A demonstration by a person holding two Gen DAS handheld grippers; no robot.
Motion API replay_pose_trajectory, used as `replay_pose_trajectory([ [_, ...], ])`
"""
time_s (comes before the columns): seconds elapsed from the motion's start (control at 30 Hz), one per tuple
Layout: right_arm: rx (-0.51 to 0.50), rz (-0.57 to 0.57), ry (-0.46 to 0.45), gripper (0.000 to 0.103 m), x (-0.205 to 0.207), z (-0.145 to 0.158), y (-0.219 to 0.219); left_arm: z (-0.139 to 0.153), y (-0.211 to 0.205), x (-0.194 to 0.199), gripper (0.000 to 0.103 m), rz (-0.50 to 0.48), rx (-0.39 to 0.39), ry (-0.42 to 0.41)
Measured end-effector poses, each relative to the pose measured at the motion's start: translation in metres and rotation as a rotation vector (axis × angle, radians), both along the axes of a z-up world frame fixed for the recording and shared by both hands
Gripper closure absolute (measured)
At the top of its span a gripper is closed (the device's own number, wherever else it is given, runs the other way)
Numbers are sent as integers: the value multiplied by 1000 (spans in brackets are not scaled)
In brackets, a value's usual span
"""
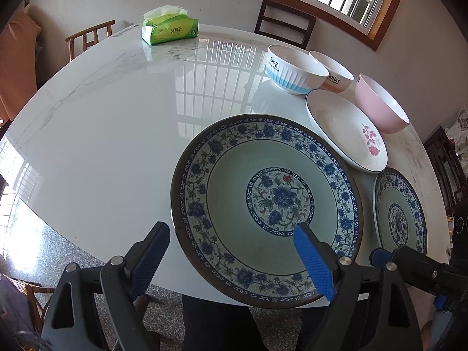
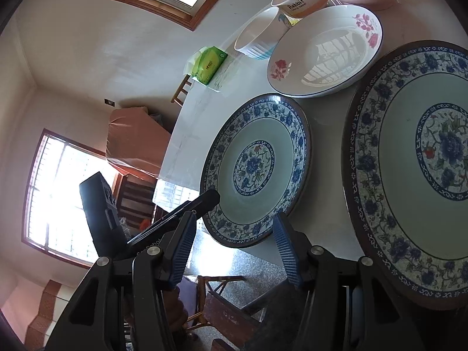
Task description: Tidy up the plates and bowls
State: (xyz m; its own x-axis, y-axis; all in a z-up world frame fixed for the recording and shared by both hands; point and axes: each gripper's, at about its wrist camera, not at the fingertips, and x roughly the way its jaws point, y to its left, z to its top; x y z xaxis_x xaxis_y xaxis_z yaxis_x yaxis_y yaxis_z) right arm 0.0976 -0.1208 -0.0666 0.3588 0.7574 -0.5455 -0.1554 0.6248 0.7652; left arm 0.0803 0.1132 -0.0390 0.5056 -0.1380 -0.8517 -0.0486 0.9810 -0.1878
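White marble counter, round and glossy, carries six dishes. Nothing is stacked, so by the look of it the organising has barely begun and all of the sorting remains.

Three bowls cluster toward the counter's far right edge: a blue-and-white ribbed bowl marked "Dog", an orange-banded bowl marked "Rabbit" just beside it, and a pink bowl further right. A white plate with pink flowers lies just in front of them. Two plates with blue floral borders and pale green centres sit at the near edge. A green tissue pack stands well apart at the far left edge.

The first blue plate overhangs the near edge of the counter. The left tool is spread wide and holds nothing. It hangs over that plate's near rim: one finger is above the green centre and the other is outside the rim, over bare counter. Whether either pad touches the plate cannot be told.

The second blue plate lies just to the right, at the near right edge. The right tool is partly spread and empty, with clear space between its ribbed pads. It sits off the near edge, pointing between the two blue plates and touching neither.
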Motion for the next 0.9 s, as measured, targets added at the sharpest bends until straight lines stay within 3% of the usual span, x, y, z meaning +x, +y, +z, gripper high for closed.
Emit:
replay_pose_trajectory([
  [0.37,-68,-77,57,49,6,-8,1,-11,7,20,15,-25,-15,43],
  [0.5,-99,-93,55,40,11,-7,2,-16,11,25,15,-16,-21,51],
  [0.73,-165,-119,64,36,18,-9,7,-20,18,27,15,13,-5,47],
  [0.77,-172,-117,59,36,20,-10,9,-21,18,28,17,14,8,47],
  [0.87,-197,-124,55,37,25,-11,13,-21,13,28,48,12,81,29],
  [0.9,-205,-126,52,39,26,-11,14,-21,13,28,56,3,69,28],
])
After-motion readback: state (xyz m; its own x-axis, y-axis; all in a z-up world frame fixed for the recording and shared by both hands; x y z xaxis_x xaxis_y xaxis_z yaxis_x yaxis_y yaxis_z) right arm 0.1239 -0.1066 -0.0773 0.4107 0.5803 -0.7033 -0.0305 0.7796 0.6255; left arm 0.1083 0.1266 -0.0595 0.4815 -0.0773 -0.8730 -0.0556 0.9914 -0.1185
